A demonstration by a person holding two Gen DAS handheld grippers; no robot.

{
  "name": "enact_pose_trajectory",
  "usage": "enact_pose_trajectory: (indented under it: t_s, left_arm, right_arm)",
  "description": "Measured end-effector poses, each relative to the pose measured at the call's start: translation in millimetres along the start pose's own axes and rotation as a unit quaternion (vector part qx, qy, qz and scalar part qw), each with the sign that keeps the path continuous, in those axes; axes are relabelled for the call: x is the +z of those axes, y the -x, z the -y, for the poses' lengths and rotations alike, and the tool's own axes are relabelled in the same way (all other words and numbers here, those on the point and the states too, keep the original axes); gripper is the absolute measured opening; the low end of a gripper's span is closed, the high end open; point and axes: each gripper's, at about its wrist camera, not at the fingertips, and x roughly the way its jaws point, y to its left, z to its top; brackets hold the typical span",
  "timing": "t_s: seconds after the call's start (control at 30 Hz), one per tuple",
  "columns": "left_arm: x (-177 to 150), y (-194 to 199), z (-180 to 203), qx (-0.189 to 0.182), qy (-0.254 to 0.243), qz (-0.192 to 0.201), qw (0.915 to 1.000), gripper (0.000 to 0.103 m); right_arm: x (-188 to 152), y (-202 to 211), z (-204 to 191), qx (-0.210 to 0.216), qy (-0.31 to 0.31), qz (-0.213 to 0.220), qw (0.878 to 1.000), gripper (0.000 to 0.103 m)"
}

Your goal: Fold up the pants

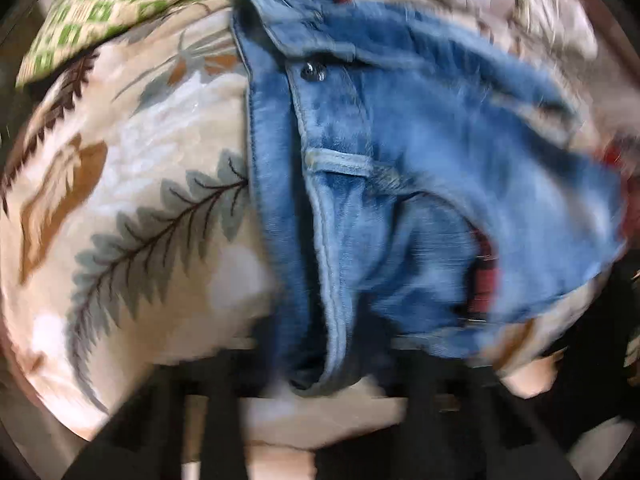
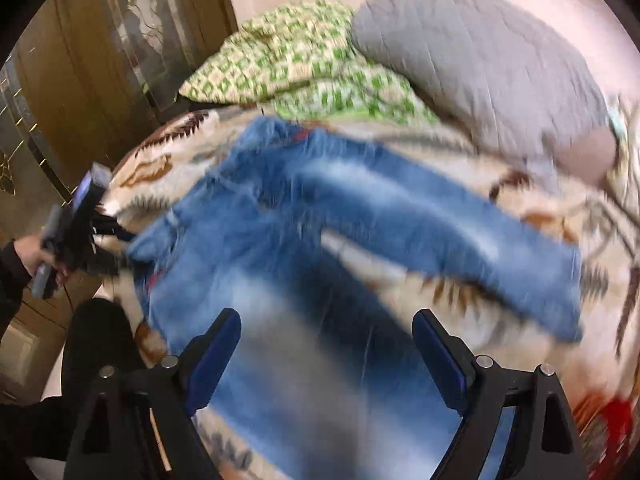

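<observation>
Blue denim pants point(image 2: 280, 216) lie spread on a leaf-patterned blanket point(image 1: 132, 184) covering the bed. In the right wrist view the two legs run apart toward the right, the far leg ending near the bed's right side and the near leg passing under the camera; the waist end lies at the left. No fold across the length is visible, so the task is judged to be at an early stage: the legs are yet to be laid one on the other, and the shortening folds remain.

The left wrist view shows the waistband, its metal button point(image 1: 313, 72) and a belt loop close up, with a fold of the waist edge running down between the fingers of the left gripper point(image 1: 320, 396). Its jaws stand narrow; blur leaves the contact unclear, but it appears clenched on that denim edge.

The right gripper point(image 2: 326, 360) hangs released above the near leg, its blue pads point(image 2: 210, 364) wide apart and holding nothing.

A green-checked pillow point(image 2: 296, 64) and a grey quilted pillow point(image 2: 480, 52) lie at the far end of the bed.
</observation>
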Motion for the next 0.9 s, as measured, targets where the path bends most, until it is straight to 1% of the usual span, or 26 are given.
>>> enact_pose_trajectory:
  t_s: [0.07,0.13,0.17,0.2,0.23,0.27,0.3,0.33,0.4,0.43,0.47,0.5,0.53,0.57,0.6,0.67,0.7,0.73,0.8,0.9]
  left_arm:
    - [-5.9,11.4,0.7,0.015,-0.01,0.007,0.9998,0.023]
    - [-12.4,17.6,-7.4,0.015,0.01,0.012,0.9998,0.023]
    - [-16.4,15.4,-15.1,0.013,0.019,0.005,0.9997,0.024]
    - [-18.3,11.1,-19.3,0.007,0.02,-0.002,0.9998,0.027]
    - [-19.9,6.2,-21.0,0.012,0.02,-0.002,0.9997,0.044]
    - [-17.2,3.3,-21.7,0.024,0.02,0.0,0.9995,0.054]
    - [-16.5,5.7,-17.1,0.053,0.014,0.003,0.9985,0.069]
    - [-16.7,10.3,-13.1,0.068,0.007,0.01,0.9976,0.073]
    - [-11.8,35.1,2.8,0.102,-0.012,0.051,0.9934,0.075]
    - [-7.6,47.5,11.2,0.118,-0.02,0.069,0.9903,0.08]
    - [-1.5,59.8,21.0,0.122,-0.03,0.088,0.9882,0.082]
    - [5.3,69.1,31.1,0.116,-0.038,0.103,0.9871,0.084]
    - [16.9,79.8,46.1,0.102,-0.05,0.121,0.9861,0.085]
    - [24.8,84.4,54.6,0.096,-0.046,0.125,0.9864,0.086]
    - [37.9,90.1,70.3,0.082,-0.058,0.135,0.9858,0.086]
    - [64.0,94.2,95.3,0.057,-0.079,0.149,0.984,0.092]
    - [81.4,93.2,114.9,0.043,-0.092,0.155,0.9826,0.1]
    - [91.7,90.9,127.3,0.036,-0.101,0.161,0.9812,0.102]
    - [123.6,79.2,153.7,0.016,-0.114,0.165,0.9795,0.102]
    - [161.7,54.8,190.4,-0.004,-0.133,0.157,0.9787,0.102]
  right_arm:
    - [-17.7,0.1,2.1,-0.001,-0.013,-0.006,1.0,0.089]
    - [-30.5,2.4,7.1,0.003,-0.033,-0.006,0.999,0.089]
    - [-36.6,4.4,11.5,0.006,-0.044,-0.004,0.999,0.089]
    - [-43.7,7.4,17.4,0.009,-0.057,-0.001,0.998,0.089]
    - [-46.9,9.1,21.6,0.011,-0.064,0.0,0.998,0.089]
    - [-52.1,10.9,28.2,0.011,-0.075,-0.001,0.997,0.089]
    - [-54.7,12.1,33.1,0.01,-0.082,-0.002,0.997,0.089]
    - [-58.9,14.6,40.1,0.005,-0.092,-0.003,0.996,0.089]
    - [-65.7,23.4,55.2,-0.003,-0.109,0.001,0.994,0.089]
    - [-66.5,27.8,61.1,-0.006,-0.114,0.004,0.993,0.089]
    - [-66.4,33.3,69.3,-0.009,-0.121,0.009,0.993,0.089]
    - [-64.4,38.3,78.0,-0.013,-0.127,0.015,0.992,0.089]
    - [-62.7,43.2,85.0,-0.019,-0.134,0.02,0.991,0.089]
    - [-60.8,47.3,91.6,-0.024,-0.139,0.023,0.99,0.089]
    - [-58.4,50.9,97.8,-0.029,-0.145,0.025,0.989,0.089]
    - [-51.2,60.1,112.1,-0.055,-0.158,0.03,0.985,0.089]
    - [-46.7,66.6,119.7,-0.068,-0.161,0.037,0.984,0.089]
    - [-43.7,71.4,125.1,-0.075,-0.162,0.043,0.983,0.089]
    - [-33.6,81.0,138.7,-0.103,-0.163,0.052,0.98,0.089]
    - [-16.0,86.3,162.8,-0.153,-0.165,0.05,0.973,0.089]
